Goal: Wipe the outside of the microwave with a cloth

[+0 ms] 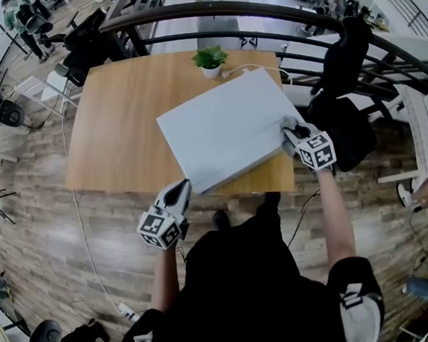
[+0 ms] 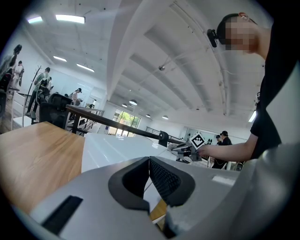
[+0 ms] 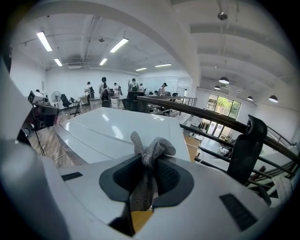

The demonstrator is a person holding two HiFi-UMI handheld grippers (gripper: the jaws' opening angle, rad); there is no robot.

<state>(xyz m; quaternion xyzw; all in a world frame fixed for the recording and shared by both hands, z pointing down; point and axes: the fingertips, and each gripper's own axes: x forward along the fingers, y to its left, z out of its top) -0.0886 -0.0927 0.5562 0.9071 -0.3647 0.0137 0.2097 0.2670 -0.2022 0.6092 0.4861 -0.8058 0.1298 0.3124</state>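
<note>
Where the right gripper [image 3: 149,164] closes, its two dark pads are pinched tight on a grey knitted cloth [image 3: 151,147]. The cloth bunches up past the tips in a loose knot (a strip of it also hangs down between the jaws). Just beyond the cloth lies the flat white top of the microwave [image 3: 117,126]. In the head view this gripper sits at the near right corner of that top, with the cloth at the surface, though contact is too small to confirm.

The left gripper [image 2: 149,164] has its jaws drawn together with nothing between them. It is held off the front edge of the table [image 1: 116,129], near the microwave's near left corner but apart from it, tips pointing toward the box.

The microwave stands turned at an angle on the right half of the wooden table, its nearest corner reaching the table's front edge. Behind it, near the far edge, is a small potted plant [image 1: 210,59] in a white pot, and a white cable [image 1: 254,68] runs from beside the pot along the microwave's far side.

Beyond the table curves a dark railing [image 1: 261,11], and a black chair [image 1: 343,77] stands to the right (partly behind that rail). The person's dark top fills the bottom of the head view.
</note>
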